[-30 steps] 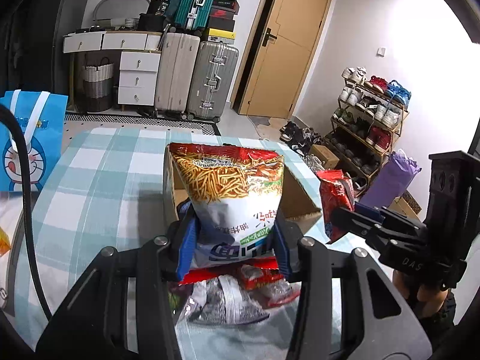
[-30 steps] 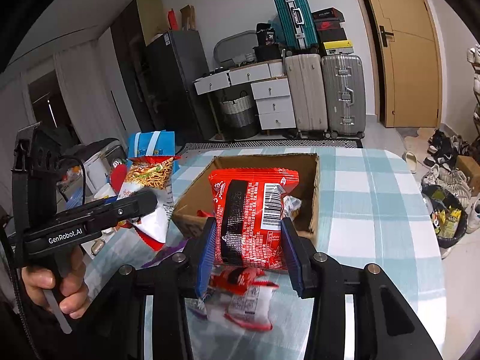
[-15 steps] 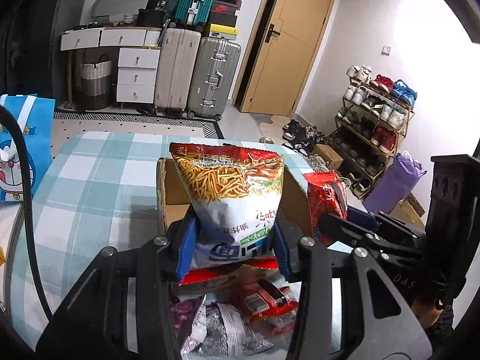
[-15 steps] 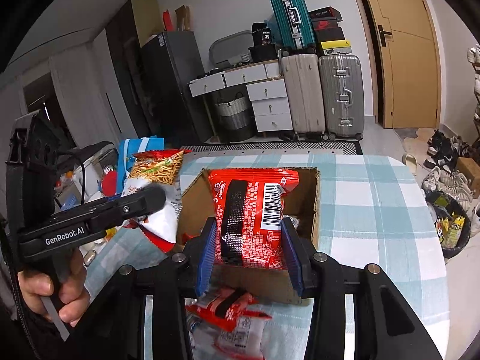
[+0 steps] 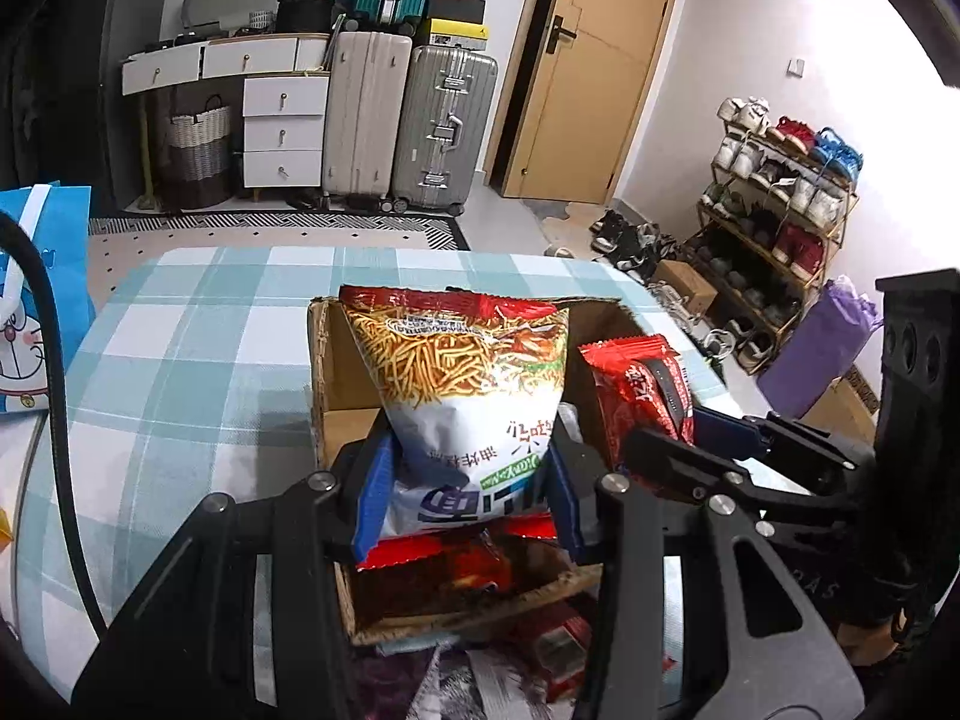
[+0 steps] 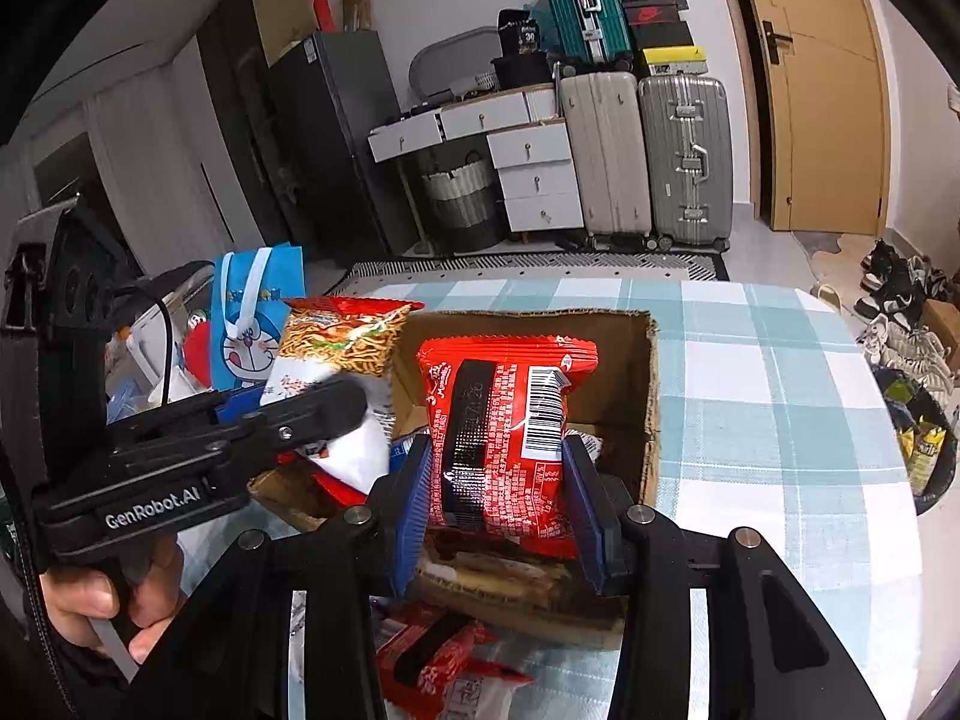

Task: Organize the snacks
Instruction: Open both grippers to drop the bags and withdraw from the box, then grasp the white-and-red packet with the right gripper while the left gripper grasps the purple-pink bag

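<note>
Left gripper (image 5: 465,483): was clamped on the white-and-red noodle-snack bag (image 5: 462,384), blue pads pinching its lower half, bag standing upright between them.

Right gripper (image 6: 498,504): was clamped on the red packet (image 6: 504,438), barcode side facing the camera, also upright.

What had just changed: a second earlier both bags hung short of the cardboard box (image 5: 336,372); by this moment both hands had carried forward and down, and each bag sat over the box's open top, the near rim now under the fingers.

Position of the pair: side by side above the box, noodle-snack bag on the left, red packet on the right, close but not visibly touching.

Box contents: at least one packet already lay at the bottom; the rest was hidden by the held bags.

Left on the checked tablecloth (image 6: 780,372): loose packets (image 6: 432,660) just in front of the box.

Meaning for the task: delivery looked nearly done; judging by the height, a little lowering and a release remained, then more trips for the strays.

Risk: two bags dropped together might jam at the rim.
</note>
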`<state>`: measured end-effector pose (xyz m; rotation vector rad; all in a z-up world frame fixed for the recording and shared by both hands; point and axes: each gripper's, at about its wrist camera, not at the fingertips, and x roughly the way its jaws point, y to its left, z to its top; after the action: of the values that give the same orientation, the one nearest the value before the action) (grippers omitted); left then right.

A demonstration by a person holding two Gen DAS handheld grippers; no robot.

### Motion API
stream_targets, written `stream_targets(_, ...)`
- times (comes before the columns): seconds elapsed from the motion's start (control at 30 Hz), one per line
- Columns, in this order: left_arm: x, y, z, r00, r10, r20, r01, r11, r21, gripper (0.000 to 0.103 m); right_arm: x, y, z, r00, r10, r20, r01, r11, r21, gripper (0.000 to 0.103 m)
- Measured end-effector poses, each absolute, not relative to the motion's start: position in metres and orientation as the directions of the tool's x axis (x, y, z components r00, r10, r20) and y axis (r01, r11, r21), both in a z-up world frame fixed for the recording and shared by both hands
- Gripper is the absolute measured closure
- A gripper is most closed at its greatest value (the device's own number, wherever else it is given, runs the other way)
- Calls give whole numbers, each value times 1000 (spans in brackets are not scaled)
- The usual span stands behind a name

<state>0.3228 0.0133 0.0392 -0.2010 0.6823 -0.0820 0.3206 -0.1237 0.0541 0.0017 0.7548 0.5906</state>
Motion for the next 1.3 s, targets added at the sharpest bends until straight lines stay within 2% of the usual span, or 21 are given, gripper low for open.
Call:
stream_targets(0.63, 339, 8, 16, 733, -110, -671, -1, 987, -163, 61, 337, -115, 36, 564, 457, -688, -512, 847, 143, 61)
stream_targets(0.7, 334, 10, 20, 735, -117, -668, 2, 985, -171, 58, 336, -118, 39, 551, 473, -688, -507, 844, 174, 60)
stream_targets(0.73, 330, 13, 23, 739, -129, -661, 6, 983, -185, 51, 334, -121, 43, 556, 477, -681, -505, 844, 180, 59)
stream_targets(0.77, 326, 15, 26, 743, -129, -657, 4, 982, -188, 38, 329, -125, 51, 573, 479, -665, -502, 847, 177, 54)
stream_targets(0.8, 321, 18, 29, 748, -127, -651, 3, 982, -188, 32, 329, -125, 51, 573, 479, -665, -502, 847, 177, 51)
stream_targets(0.83, 313, 20, 33, 761, -140, -634, 16, 980, -198, 21, 326, -129, 56, 582, 481, -655, -498, 848, 179, 45)
stream_targets(0.9, 300, 24, 42, 779, -137, -612, 18, 980, -197, 10, 312, -142, 69, 612, 475, -632, -476, 860, 186, 28)
stream_targets(0.93, 293, 26, 45, 785, -128, -607, 12, 981, -192, 0, 306, -147, 72, 623, 467, -628, -467, 866, 179, 12)
stream_targets(0.97, 286, 28, 48, 789, -125, -601, 11, 982, -190, 1, 301, -149, 73, 625, 458, -632, -465, 869, 169, 1)
stream_targets(1.3, 220, 48, 48, 779, -91, -620, -43, 979, -197, 1, 254, -169, 60, 634, 403, -660, -442, 889, 118, 1)
